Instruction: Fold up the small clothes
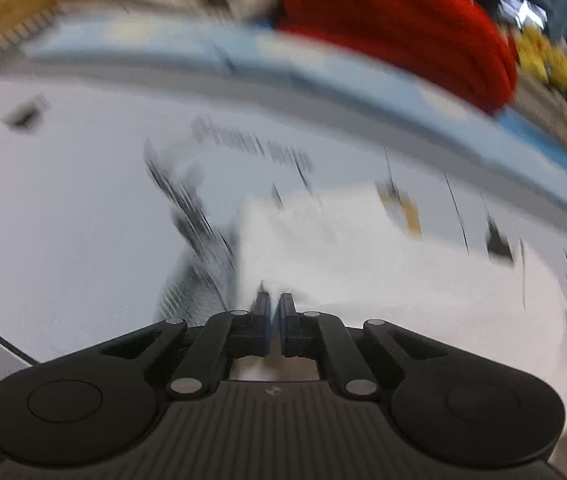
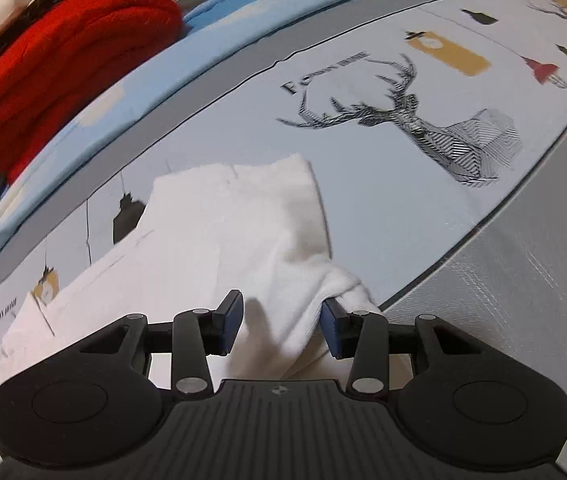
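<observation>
A small white garment (image 2: 235,232) lies on the pale printed mat (image 2: 363,208), one end bunched into a ridge. My right gripper (image 2: 281,320) is over its near end, open. The ridge of cloth runs between the blue pads and lies over the tip of the right finger (image 2: 333,320), and the left pad stands clear of it. The left wrist view is heavily blurred. It shows my left gripper (image 1: 274,304) low over the same white garment (image 1: 363,256), its fingers almost together. Whether any cloth is pinched between them is hidden.
A folded red knit (image 2: 63,64) sits on a light blue cloth (image 2: 219,12) along the mat's far edge, with pale fabric beside it. The mat carries a stag drawing (image 2: 415,120) and small lamp prints. A grey textured surface (image 2: 523,280) borders it at the right.
</observation>
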Tool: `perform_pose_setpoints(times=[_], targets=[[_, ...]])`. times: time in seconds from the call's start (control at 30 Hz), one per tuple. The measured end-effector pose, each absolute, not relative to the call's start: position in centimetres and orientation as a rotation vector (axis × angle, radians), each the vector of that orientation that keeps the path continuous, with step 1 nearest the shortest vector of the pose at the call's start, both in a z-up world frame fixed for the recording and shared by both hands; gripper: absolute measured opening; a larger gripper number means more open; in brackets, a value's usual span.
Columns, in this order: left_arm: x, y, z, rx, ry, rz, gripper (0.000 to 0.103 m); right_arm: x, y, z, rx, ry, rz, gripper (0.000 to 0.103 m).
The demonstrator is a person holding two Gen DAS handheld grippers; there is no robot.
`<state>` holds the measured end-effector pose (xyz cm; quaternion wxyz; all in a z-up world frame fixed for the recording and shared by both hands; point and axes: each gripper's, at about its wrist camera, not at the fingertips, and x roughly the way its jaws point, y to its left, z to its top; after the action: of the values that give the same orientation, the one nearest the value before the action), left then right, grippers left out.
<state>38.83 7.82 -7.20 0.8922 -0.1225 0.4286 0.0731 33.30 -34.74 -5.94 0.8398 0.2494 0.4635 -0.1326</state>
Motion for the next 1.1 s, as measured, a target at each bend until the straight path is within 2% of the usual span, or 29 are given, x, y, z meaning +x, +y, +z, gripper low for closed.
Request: perform_pose_setpoints(times=[0.07, 0.1, 0.13, 0.2, 0.33, 0.43, 0.5, 0.57, 0.67, 0.8, 0.9, 1.1], targets=[[38.7, 8.4, -6.2, -0.269, 0.849, 0.182, 0.005, 33.3, -35.4, -6.6, 0.556, 1.007, -0.299, 0.044], [38.7, 8.7, -6.1, -0.266, 0.856, 0.211, 0.009, 33.3, -35.8, -6.9, 0.576, 1.020, -0.305, 0.043], [38.8, 8.9, -6.2, -0.269, 0.873, 0.233, 0.019, 33.6, -35.8, -7.3, 0.600, 1.033, -0.311, 0.042], [38.7, 9.5, -6.2, -0.292, 0.903, 0.261, 0.023, 33.7, -36.1, -7.9, 0.634, 1.052, -0.341, 0.042], [38.0, 8.7, -5.6, -0.296, 0.901, 0.162, 0.023, 33.7, -35.9, -7.9, 0.626, 1.056, -0.364, 0.042], [38.2, 8.9, -8.5, -0.395, 1.068, 0.073, 0.022, 33.7, -35.9, -7.8, 0.619, 1.054, -0.361, 0.042], [38.1, 9.4, -10.2, -0.420, 1.141, 0.071, 0.016, 33.7, -36.1, -8.0, 0.623, 1.062, -0.364, 0.042], [37.8, 9.9, -9.1, -0.444, 1.104, 0.070, 0.018, 33.4, -36.3, -8.1, 0.629, 1.065, -0.368, 0.042], [37.4, 10.3, -7.4, -0.399, 1.017, 0.051, 0.027, 33.1, -36.6, -7.8, 0.635, 1.066, -0.366, 0.042], [37.1, 10.4, -10.1, -0.349, 1.186, 0.091, 0.028, 32.4, -37.0, -7.3, 0.637, 1.062, -0.372, 0.042], [35.8, 10.8, -7.4, -0.385, 1.130, 0.103, 0.029, 31.5, -37.6, -6.7, 0.611, 1.062, -0.420, 0.046], [29.8, 8.5, 0.0, -0.274, 0.828, -0.017, 0.029, 28.1, -39.2, -2.2, 0.597, 0.916, -0.423, 0.046]])
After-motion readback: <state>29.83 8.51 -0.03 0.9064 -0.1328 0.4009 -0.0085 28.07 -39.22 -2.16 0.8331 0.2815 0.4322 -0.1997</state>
